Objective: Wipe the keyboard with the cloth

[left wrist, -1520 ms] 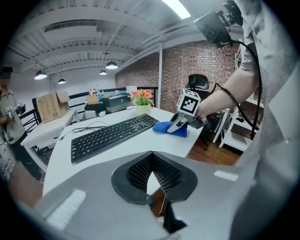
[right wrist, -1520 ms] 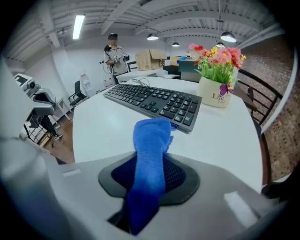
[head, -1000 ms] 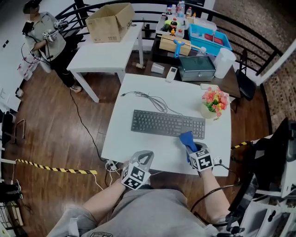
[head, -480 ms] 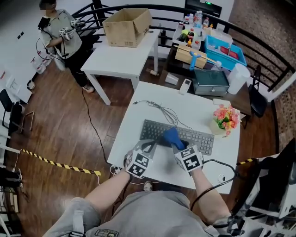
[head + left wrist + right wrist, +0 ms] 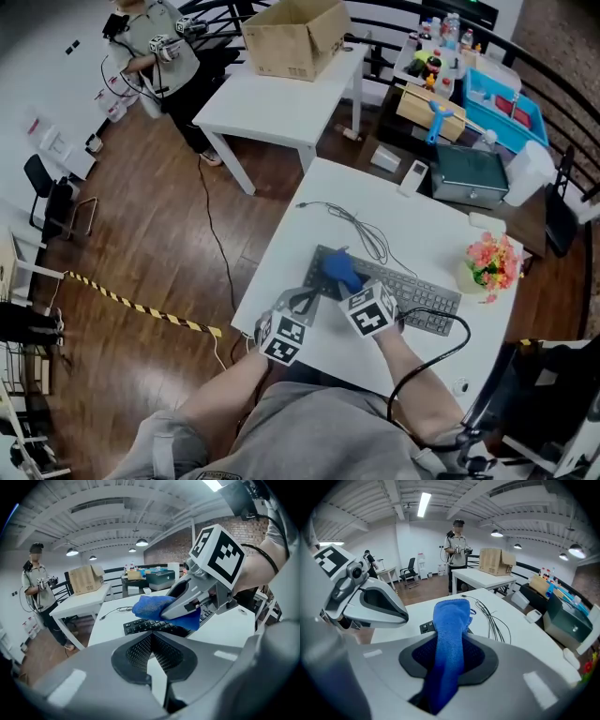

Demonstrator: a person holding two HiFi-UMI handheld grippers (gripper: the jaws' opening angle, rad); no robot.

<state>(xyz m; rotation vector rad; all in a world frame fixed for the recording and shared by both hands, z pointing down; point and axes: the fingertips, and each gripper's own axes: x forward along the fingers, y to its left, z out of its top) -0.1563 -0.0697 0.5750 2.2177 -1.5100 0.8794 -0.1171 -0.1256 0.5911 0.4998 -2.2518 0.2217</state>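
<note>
A dark keyboard (image 5: pixel 403 289) lies across the white desk (image 5: pixel 412 220). My right gripper (image 5: pixel 349 281) is shut on a blue cloth (image 5: pixel 339 270), and the cloth rests over the keyboard's left end. In the right gripper view the cloth (image 5: pixel 451 620) runs up between the jaws of the right gripper (image 5: pixel 450 644), hiding most of the keyboard (image 5: pixel 425 628). My left gripper (image 5: pixel 305 298) hangs just left of it near the desk's front edge, shut and holding nothing. The left gripper view shows its pads meeting at the tip of the left gripper (image 5: pixel 152 637), with the cloth (image 5: pixel 150 606) and keyboard (image 5: pixel 140 626) beyond.
The keyboard's cable (image 5: pixel 361 230) loops behind it. A flower pot (image 5: pixel 489 262) stands at the desk's right. A second white table (image 5: pixel 272 103) with a cardboard box (image 5: pixel 298 36) is at the back, next to a person (image 5: pixel 159 42). A grey case (image 5: pixel 469 173) sits behind the desk.
Both grippers have moved left along the desk. The cloth has travelled from the keyboard's right end to its left end. The head view has turned too.
</note>
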